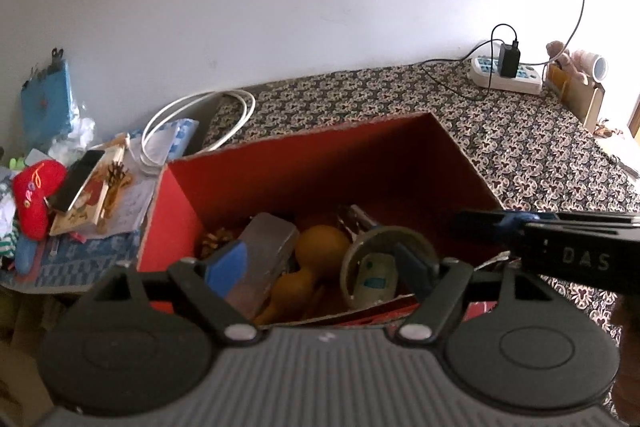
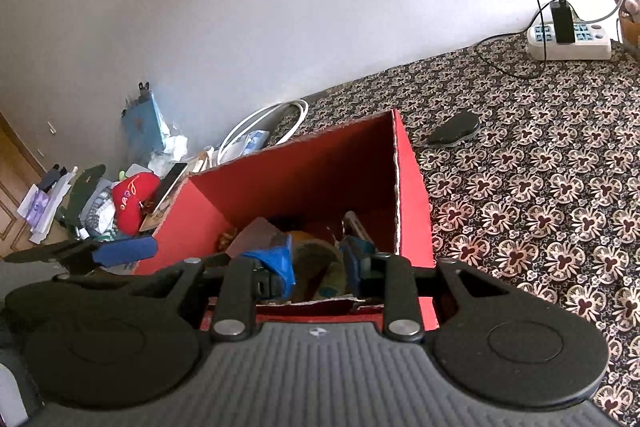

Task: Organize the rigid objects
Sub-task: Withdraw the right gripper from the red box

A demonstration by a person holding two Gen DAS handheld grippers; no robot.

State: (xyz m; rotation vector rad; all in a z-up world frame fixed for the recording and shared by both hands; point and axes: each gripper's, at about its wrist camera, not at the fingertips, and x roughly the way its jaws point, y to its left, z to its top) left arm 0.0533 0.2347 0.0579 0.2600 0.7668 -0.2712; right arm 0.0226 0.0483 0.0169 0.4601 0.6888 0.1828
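Both my grippers sit over the red cardboard box point(image 1: 248, 183), which fills the middle of both wrist views on the flower-patterned cloth point(image 1: 520, 131).

Left gripper point(image 1: 320, 263): jaws wide apart, nothing pinched, contents showing in the gap between the blue pads point(image 1: 228, 263). Right gripper point(image 2: 320, 267): jaws a modest gap apart; I see no pad pressing on anything, so I read it as holding nothing.

Contents, lower centre of the left view:
- grey metal tin point(image 1: 264, 251), flat rectangular, tilted against the left wall. Probably stiff and slick; I'd take it across the short sides.
- orange gourd-shaped piece point(image 1: 316, 259), two rounded bulbs. Looks hard, smooth, likely light; I'd grip the narrow waist, since the bulbs would roll out of the pads.
- round metal-rimmed dish point(image 1: 384, 259), on edge, with a small pale blue-marked item inside. Rim looks thin and rigid; pinch the rim.
- something golden-brown and spiky point(image 1: 216, 239) at the left; cannot tell what.

The box walls are thin card with a torn near edge, so I judge they flex if bumped.

One black oval object point(image 2: 456, 131) lies on the cloth at upper right of the right view, well apart from the box: low and smooth, best taken across its width.
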